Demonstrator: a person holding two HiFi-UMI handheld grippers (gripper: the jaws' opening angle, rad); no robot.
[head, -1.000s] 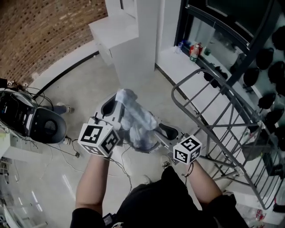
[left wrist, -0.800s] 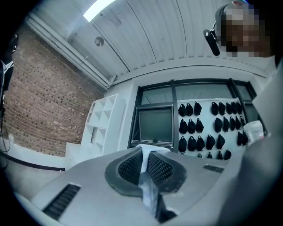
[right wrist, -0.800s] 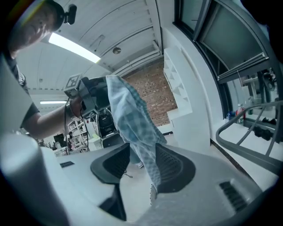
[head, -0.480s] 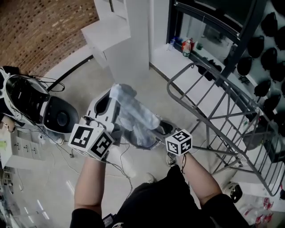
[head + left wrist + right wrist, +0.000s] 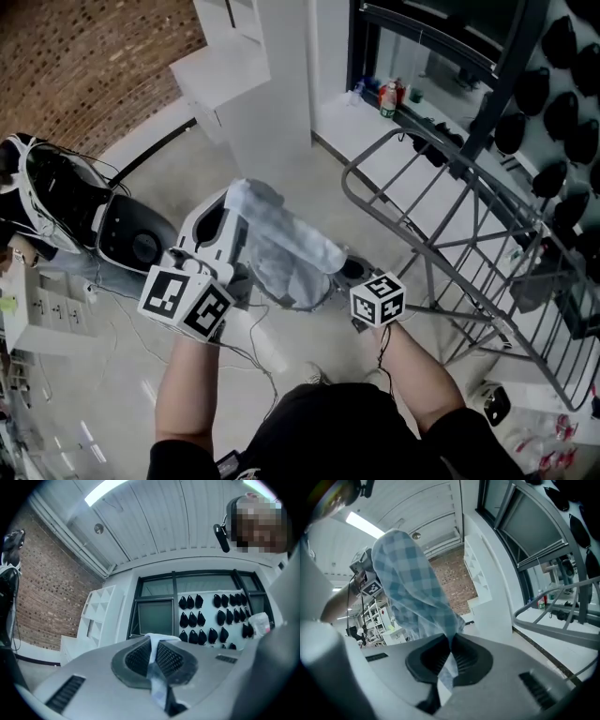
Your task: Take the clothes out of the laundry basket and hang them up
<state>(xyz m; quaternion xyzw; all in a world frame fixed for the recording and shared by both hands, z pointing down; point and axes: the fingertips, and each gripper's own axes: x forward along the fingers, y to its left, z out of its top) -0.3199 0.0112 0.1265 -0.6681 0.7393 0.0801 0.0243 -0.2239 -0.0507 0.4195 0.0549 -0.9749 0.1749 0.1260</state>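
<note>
Item: 1 checked garment [image 5: 286,253], pale blue and white, held in the air between 2 hand-held grippers, above the floor [image 5: 187,159] and just left of the drying rack [image 5: 441,187], not touching it; left gripper [image 5: 154,656] clenched on a thin fold of the cloth, which stands up between its dark ribbed pads; right gripper [image 5: 450,656] has just been closing its jaws and now grips a lower fold, the cloth rising from its pads in a loose bunch; left gripper sits higher and farther from the person, so the garment slopes down from it to the right gripper; 1 marker cube on each gripper, left [image 5: 185,302] and right [image 5: 378,299]; surroundings: grey metal drying rack, bare, at right; white pillar [image 5: 281,84] beyond the garment; brick wall [image 5: 84,66] at far left; grey and black machine [image 5: 131,239] with cables on the floor at left; bottles [image 5: 386,94] on a white ledge beyond the rack.
</note>
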